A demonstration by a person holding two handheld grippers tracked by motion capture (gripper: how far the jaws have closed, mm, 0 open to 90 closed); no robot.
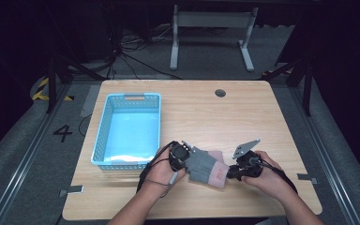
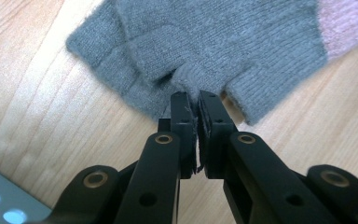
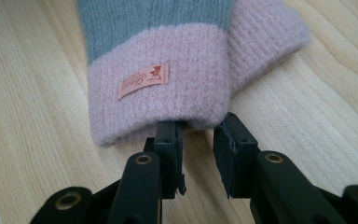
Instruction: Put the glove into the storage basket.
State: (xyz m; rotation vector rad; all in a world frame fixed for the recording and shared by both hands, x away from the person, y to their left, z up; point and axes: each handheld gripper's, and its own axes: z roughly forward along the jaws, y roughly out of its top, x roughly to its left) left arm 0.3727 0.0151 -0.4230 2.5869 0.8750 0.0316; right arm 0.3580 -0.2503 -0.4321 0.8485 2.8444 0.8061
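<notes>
Left gripper [image 2: 193, 100]: clenched on glove [image 1: 206, 165] finger end.
Right gripper [image 3: 199, 128]: released, jaws apart at glove's pink cuff [image 3: 158, 93].

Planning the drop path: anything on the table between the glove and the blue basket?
Nothing visible does. The grey and pink glove lies just right of the blue basket, with bare table between them. The left gripper is pinching its grey end; the right gripper sits at the pink cuff, jaws apart.

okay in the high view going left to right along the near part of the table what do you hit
Blue basket → left gripper → grey and pink glove → right gripper, all on the wooden table.
</notes>
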